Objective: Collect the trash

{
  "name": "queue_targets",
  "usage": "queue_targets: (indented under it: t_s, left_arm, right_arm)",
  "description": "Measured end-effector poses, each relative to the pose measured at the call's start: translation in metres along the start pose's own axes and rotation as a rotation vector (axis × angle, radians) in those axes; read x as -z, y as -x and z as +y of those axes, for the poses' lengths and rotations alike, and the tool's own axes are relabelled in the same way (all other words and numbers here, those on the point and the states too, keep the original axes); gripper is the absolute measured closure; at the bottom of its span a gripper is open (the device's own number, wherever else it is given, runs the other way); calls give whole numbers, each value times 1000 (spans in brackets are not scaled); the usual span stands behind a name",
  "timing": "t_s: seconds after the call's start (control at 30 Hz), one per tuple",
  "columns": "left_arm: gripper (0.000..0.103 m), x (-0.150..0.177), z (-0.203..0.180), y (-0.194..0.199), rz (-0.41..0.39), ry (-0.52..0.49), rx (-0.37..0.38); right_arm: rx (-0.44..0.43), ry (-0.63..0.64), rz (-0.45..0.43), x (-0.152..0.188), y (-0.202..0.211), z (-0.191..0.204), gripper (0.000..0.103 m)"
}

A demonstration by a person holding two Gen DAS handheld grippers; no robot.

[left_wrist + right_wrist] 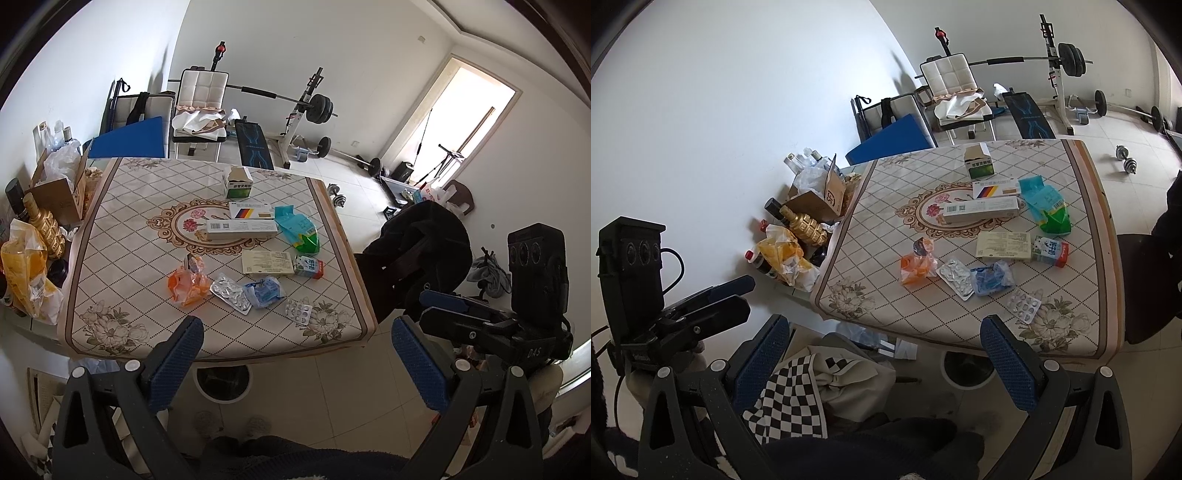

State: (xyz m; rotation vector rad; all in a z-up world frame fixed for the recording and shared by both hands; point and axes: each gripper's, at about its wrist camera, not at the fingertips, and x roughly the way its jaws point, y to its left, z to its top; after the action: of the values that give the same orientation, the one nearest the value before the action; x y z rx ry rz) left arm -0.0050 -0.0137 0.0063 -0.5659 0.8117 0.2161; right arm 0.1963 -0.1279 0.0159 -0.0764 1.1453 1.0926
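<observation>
Trash lies scattered over the near and middle part of the patterned surface, none of it collected yet, and both tools hang short of the near edge with nothing between their fingers: the left tool has its jaws wide apart, and so does the right tool. Under the near edge stands a white bin, half tucked beneath the surface, so a dropped piece could hit the rim or the floor if released too early. Nearest lies a clear pill blister, flat and thin; the fingers may slide over it or push it off the edge. Just beyond it, the silver blister touches the crumpled blue wrapper, so a grab could take both or flick one aside. The orange wrapper to the left is soft and may slip from a shallow pinch. Farther on, the small milk carton stands just beside a flat cream box. The long boxes, the teal packet and the open green box lie far enough that a reach could sweep nearer litter off.
</observation>
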Motion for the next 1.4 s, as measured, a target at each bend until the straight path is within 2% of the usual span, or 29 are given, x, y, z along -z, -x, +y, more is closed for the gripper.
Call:
queue_targets:
  t_s: [1.03,1.33,1.4]
  left_arm:
    - [0,8,6,0,9,-3,-3]
    - [0,12,21,-10,38,-4,-7]
    - [0,10,29,-16,44,2,-29]
  right_arm:
    - [-11,5,13,19,-8,3,0]
    - [-2,-16,16,21,-16,0,0]
    - [13,-37,13,21,-19,-3,0]
